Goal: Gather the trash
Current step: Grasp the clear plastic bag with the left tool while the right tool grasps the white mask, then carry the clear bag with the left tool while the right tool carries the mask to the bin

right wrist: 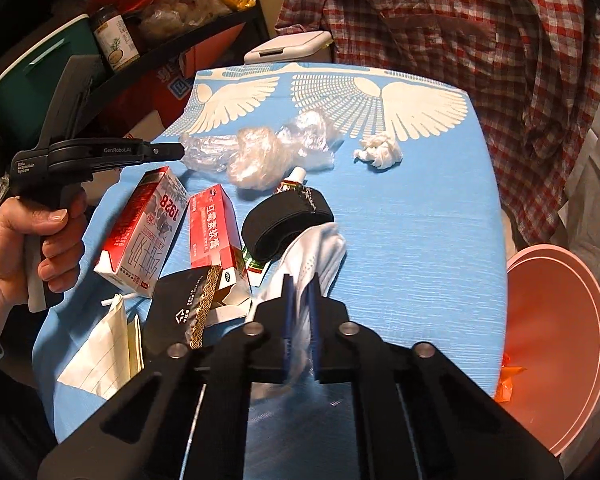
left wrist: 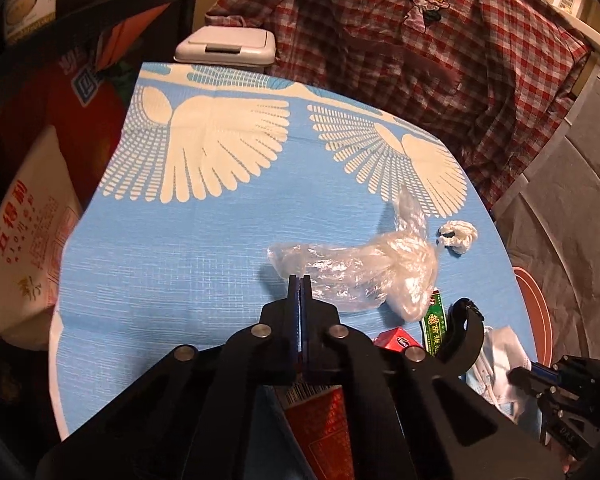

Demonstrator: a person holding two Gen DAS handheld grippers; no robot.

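Right wrist: face mask [right wrist: 320, 248] between claw [right wrist: 301, 280] fingers

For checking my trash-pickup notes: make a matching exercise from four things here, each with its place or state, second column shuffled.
1. face mask
2. plastic bag
3. tissue
4. pink basin

A. crumpled, lying alone on the blue cloth
B. off the cloth, past its right edge
C. pinched in the shut right gripper
D. touching the tip of the shut left gripper

Pairs: 1-C, 2-D, 3-A, 4-B
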